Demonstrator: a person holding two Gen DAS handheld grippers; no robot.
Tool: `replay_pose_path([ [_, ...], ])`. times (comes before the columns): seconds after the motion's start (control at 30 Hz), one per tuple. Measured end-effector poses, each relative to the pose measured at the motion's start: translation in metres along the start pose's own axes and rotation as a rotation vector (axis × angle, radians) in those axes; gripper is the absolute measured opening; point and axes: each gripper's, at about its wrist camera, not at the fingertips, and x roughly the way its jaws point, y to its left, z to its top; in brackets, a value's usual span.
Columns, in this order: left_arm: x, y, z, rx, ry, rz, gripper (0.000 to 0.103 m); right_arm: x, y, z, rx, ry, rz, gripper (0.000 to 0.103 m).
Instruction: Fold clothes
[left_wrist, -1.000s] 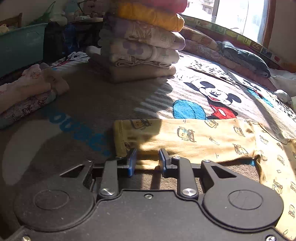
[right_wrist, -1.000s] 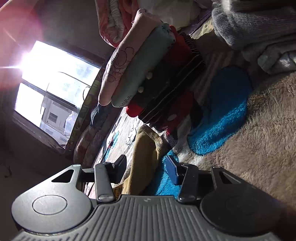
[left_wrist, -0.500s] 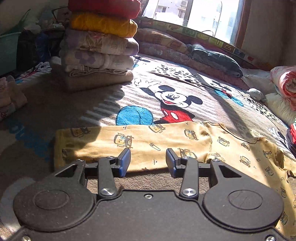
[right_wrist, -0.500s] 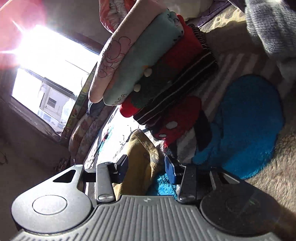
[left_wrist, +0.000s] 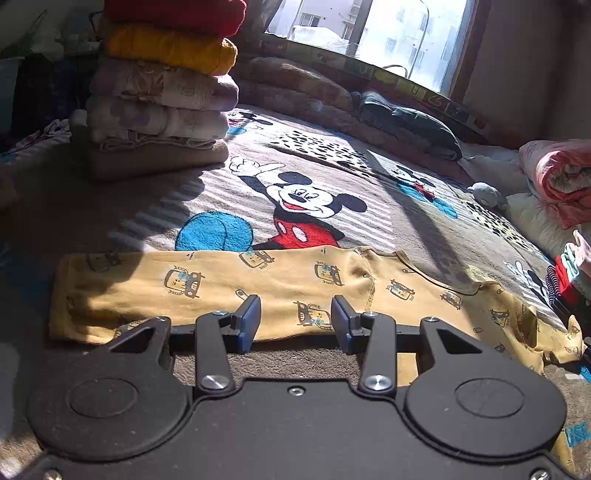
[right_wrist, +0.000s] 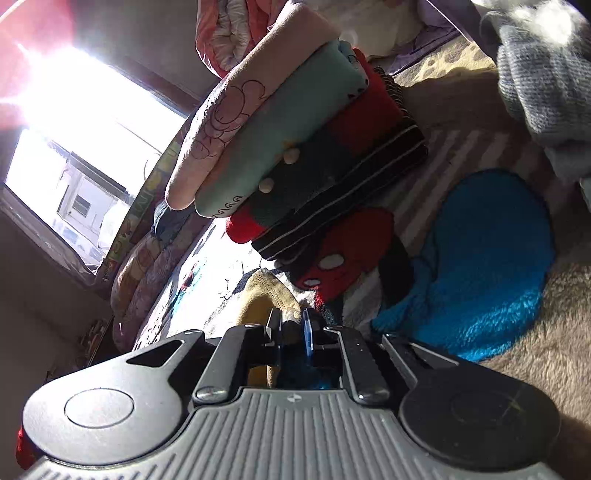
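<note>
The left gripper (left_wrist: 295, 321) hovered with jaws wide apart over the near edge of the yellow garment (left_wrist: 207, 284), which lay flat on the cartoon blanket (left_wrist: 314, 206). The right gripper (right_wrist: 291, 332) had pinched the garment's hem, near a folded stack (right_wrist: 295, 147)

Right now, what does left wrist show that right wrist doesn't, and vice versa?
Left wrist only: the left claw open over the near edge of the yellow shirt, which lies spread flat; a tall folded pile; the Mickey face.

Right wrist only: the right claw shut on a yellow shirt edge; a grey knit at top right.

Both: the shirt, the Mickey blanket, the window, and the small stack with the striped piece at the bottom.
</note>
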Motion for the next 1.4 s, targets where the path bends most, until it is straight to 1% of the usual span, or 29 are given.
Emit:
replay_pose_path([
  [0.1,0.0,-0.005,0.001,-0.006,-0.004,-0.019,0.04,-0.026,0.004,0.003,0.027,-0.055,0.024,0.013],
  [0.17,0.0,-0.008,0.001,-0.01,-0.003,-0.032,0.04,-0.05,0.003,0.001,0.027,-0.072,0.027,0.013],
  [0.3,0.0,-0.012,0.001,-0.009,0.0,-0.056,0.04,-0.073,0.004,-0.007,0.042,-0.054,-0.005,0.013],
  [0.37,-0.001,-0.014,0.001,-0.009,0.001,-0.067,0.04,-0.076,-0.004,-0.013,0.065,-0.03,-0.044,0.014],
  [0.4,-0.001,-0.015,0.001,-0.011,0.0,-0.069,0.04,-0.076,-0.01,-0.017,0.093,-0.008,-0.07,0.018],
  [0.43,-0.002,-0.015,0.001,-0.011,0.0,-0.073,0.04,-0.076,-0.017,-0.022,0.129,0.007,-0.072,0.02],
  [0.5,-0.003,-0.016,0.001,-0.012,-0.002,-0.078,0.04,-0.08,-0.027,-0.027,0.178,-0.011,-0.038,0.03],
  [0.53,-0.003,-0.017,0.001,-0.012,-0.004,-0.08,0.04,-0.081,-0.026,-0.026,0.17,-0.017,-0.03,0.035],
  [0.6,-0.004,-0.017,0.0,-0.011,-0.004,-0.082,0.04,-0.078,-0.021,-0.02,0.112,-0.036,-0.028,0.055],
  [0.63,-0.003,-0.018,0.0,-0.009,-0.003,-0.082,0.04,-0.075,-0.019,-0.016,0.08,-0.042,-0.033,0.056],
  [0.73,-0.002,-0.02,-0.001,-0.003,0.001,-0.08,0.04,-0.057,-0.018,-0.005,0.022,-0.022,-0.062,0.056],
  [0.8,0.0,-0.02,-0.003,0.002,0.005,-0.077,0.04,-0.044,-0.018,0.0,-0.013,0.0,-0.06,0.056],
  [0.97,0.007,-0.023,-0.005,0.015,0.016,-0.072,0.04,-0.024,-0.007,0.003,-0.126,0.039,-0.071,0.053],
  [1.03,0.009,-0.025,-0.005,0.019,0.02,-0.071,0.04,-0.022,-0.003,0.001,-0.155,0.041,-0.09,0.031],
  [1.07,0.011,-0.026,-0.006,0.022,0.022,-0.072,0.04,-0.022,-0.001,0.0,-0.164,0.042,-0.101,0.015],
  [1.17,0.015,-0.031,-0.008,0.034,0.03,-0.079,0.04,-0.027,0.003,-0.003,-0.175,0.019,-0.111,0.014],
  [1.27,0.018,-0.039,-0.009,0.051,0.035,-0.094,0.04,-0.046,0.009,-0.004,-0.183,-0.024,-0.082,0.013],
  [1.4,0.022,-0.051,-0.013,0.101,0.05,-0.113,0.041,-0.073,0.005,-0.003,-0.07,-0.049,-0.022,0.013],
])
